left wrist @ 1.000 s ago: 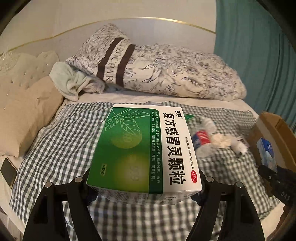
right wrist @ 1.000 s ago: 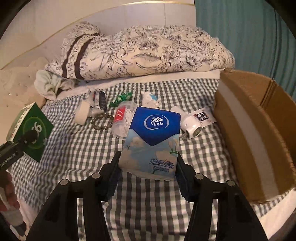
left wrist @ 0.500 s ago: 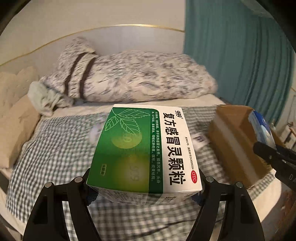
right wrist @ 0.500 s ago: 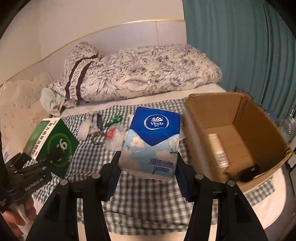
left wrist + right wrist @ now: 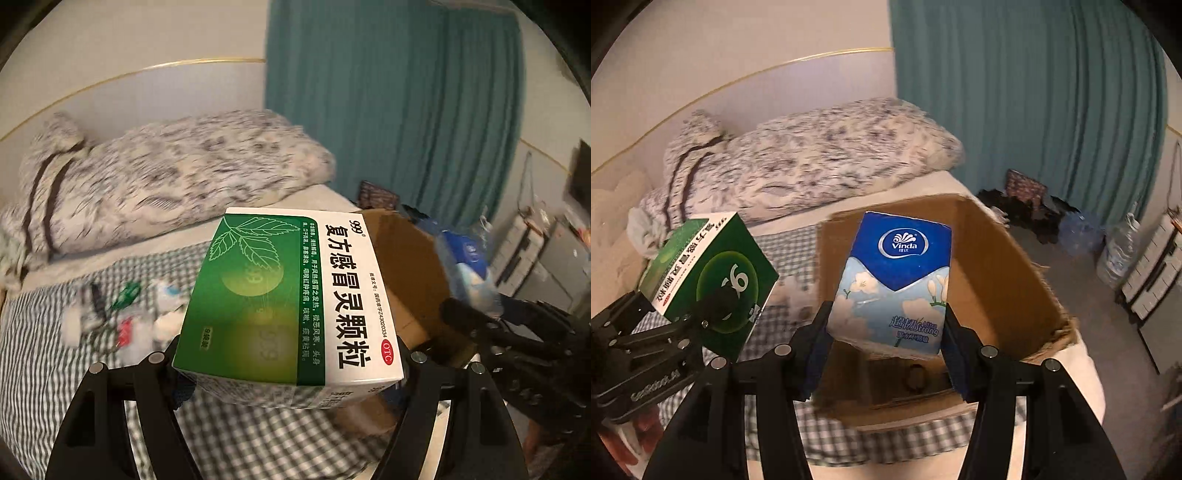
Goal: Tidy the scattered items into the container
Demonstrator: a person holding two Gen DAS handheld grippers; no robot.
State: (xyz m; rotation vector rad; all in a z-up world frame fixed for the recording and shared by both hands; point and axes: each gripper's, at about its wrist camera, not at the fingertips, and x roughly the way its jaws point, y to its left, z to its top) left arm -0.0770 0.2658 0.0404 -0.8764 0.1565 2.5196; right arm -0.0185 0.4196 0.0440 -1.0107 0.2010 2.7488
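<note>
My left gripper (image 5: 291, 365) is shut on a green and white medicine box (image 5: 288, 295) and holds it in the air beside the cardboard box (image 5: 406, 266). The medicine box also shows in the right wrist view (image 5: 709, 277), left of the carton. My right gripper (image 5: 886, 332) is shut on a blue Vinda tissue pack (image 5: 894, 280) and holds it above the open cardboard box (image 5: 1004, 266). The tissue pack shows blurred in the left wrist view (image 5: 465, 266). Small dark items (image 5: 916, 376) lie on the carton floor.
Several small items (image 5: 125, 314) lie scattered on the checked bedsheet (image 5: 37, 350). A floral duvet (image 5: 812, 162) is piled at the head of the bed. A teal curtain (image 5: 1034, 110) hangs to the right, with water bottles (image 5: 1115, 251) and drawers on the floor.
Both grippers have swung right with their loads. The tissue pack now hangs over the open carton, and the medicine box has come up beside the carton's left wall.
</note>
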